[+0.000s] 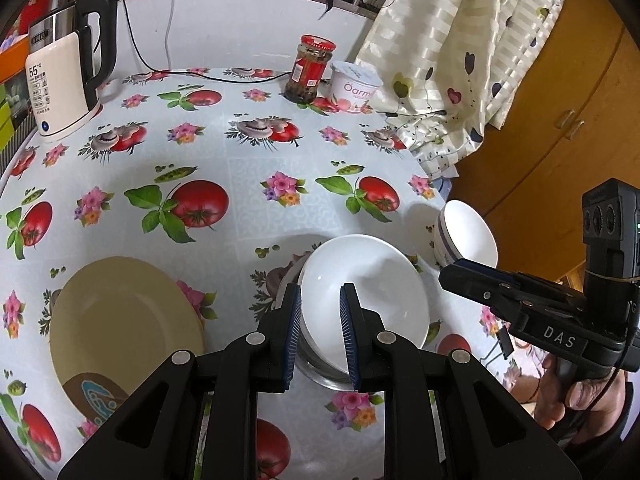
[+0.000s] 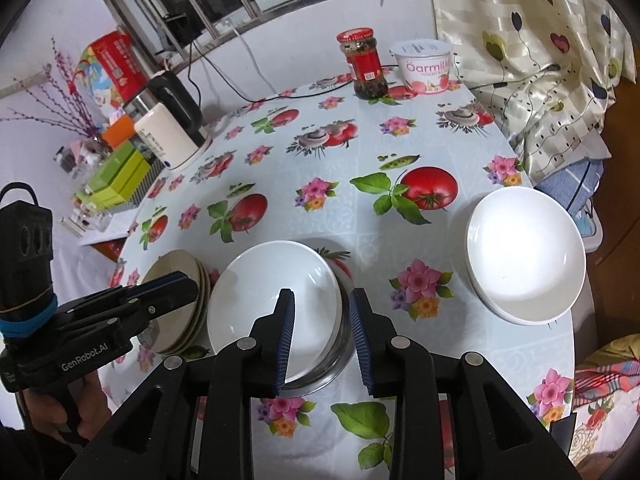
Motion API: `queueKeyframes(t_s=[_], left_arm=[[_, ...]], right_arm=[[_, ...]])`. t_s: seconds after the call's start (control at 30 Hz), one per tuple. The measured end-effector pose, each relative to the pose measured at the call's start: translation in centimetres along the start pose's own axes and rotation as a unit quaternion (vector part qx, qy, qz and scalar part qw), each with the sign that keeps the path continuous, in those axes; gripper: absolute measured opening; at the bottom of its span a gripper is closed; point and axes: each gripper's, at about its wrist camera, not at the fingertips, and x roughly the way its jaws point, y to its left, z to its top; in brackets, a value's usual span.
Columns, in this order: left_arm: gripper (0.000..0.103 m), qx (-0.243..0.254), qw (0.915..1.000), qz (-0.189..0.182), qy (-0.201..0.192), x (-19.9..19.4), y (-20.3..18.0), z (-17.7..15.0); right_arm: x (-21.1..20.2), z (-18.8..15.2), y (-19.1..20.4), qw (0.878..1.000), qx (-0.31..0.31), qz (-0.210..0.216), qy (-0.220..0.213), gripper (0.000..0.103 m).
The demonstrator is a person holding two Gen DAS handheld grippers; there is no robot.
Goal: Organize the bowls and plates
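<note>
Part done, by the look. White bowl (image 2: pixel 276 308) low in middle, tilted in metal bowl (image 2: pixel 340 364). Tan plates (image 2: pixel 176 304) stacked at left. Striped bowl (image 2: pixel 524 256) alone at right. Left gripper (image 1: pixel 320 332) and right gripper (image 2: pixel 322 336) open, holding nothing.

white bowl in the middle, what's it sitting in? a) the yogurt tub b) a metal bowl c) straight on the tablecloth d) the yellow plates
b: the white bowl is nested in a shiny metal bowl whose rim shows beneath it in both views.
</note>
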Motion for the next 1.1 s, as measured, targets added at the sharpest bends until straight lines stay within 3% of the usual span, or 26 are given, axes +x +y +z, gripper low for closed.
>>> queueKeyframes(t_s=[1.1], left_arm=[[0.02,0.003,0.9998,0.016,0.014,1.4,-0.1,-0.5]], right_arm=[[0.7,-0.5,-1.0,1.0,0.012,0.002,0.01,0.033]])
